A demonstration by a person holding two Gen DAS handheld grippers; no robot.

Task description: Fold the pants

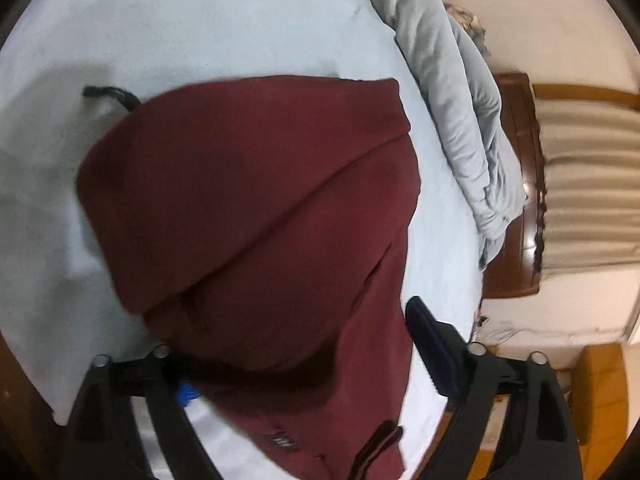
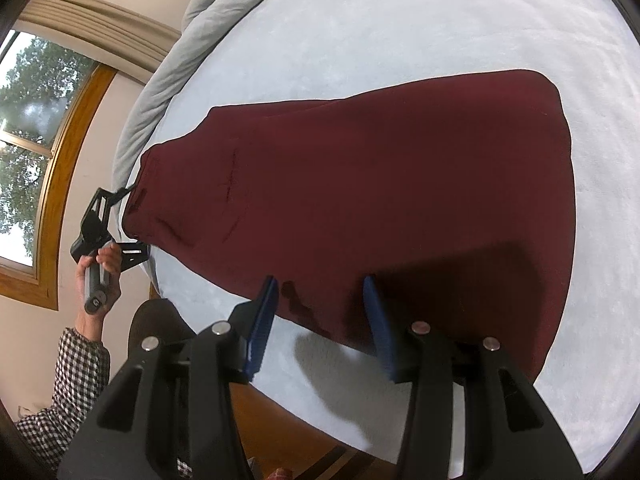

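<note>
Mid-fold: maroon pants (image 2: pixel 360 184) lying flat across the bed (image 2: pixel 400 20), waistband at its near edge. Left gripper (image 1: pixel 304 364) wide open astride the cloth; right gripper (image 2: pixel 320 320) half open, empty. Next: grasp hem, fold over.

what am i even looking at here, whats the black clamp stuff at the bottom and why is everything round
There is no robot. A person holds a black two-fingered hand tool in each hand, and each tool carries a wide-angle camera, which bends the picture round. One picture looks along the left gripper, the other along the right gripper. The blue-padded fingers are the clamp parts you see. Dark red fabric pants lie on a pale blue bed sheet, with a rumpled grey blanket at the edge. In the right view you can see the person's hand gripping the left tool at the waistband end. Both grippers look open; the cloth lies between the left fingers, not pinched as far as I can tell.
</note>
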